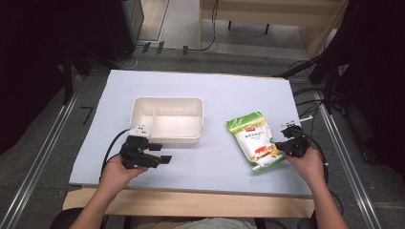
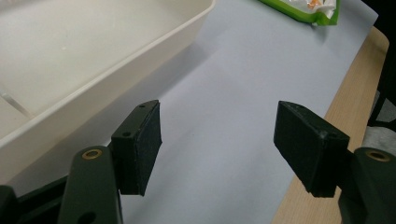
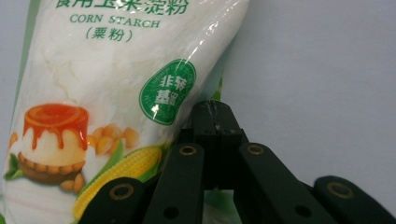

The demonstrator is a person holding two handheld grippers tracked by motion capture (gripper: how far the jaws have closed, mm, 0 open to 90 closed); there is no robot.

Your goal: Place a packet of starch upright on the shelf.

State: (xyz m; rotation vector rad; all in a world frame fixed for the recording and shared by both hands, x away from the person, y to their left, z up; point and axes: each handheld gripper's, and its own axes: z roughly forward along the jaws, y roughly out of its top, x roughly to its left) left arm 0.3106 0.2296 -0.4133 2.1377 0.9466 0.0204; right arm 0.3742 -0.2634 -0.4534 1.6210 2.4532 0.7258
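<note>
In the right gripper view, the bag (image 3: 116,93) lying just ahead and left of the jaws reads "CORN STARCH" in green with "(粟粉)" beneath, under a partly cropped line of green Chinese characters, and a green badge bearing "非转基因".

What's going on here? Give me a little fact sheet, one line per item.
Surface: pale blue sheet on a wooden table
Tray: white divided tray, empty
Bag: corn starch bag, lying flat right of the tray
Left gripper: open, holding nothing, near the tray's front corner
Right gripper: jaws together at the bag's edge
</note>
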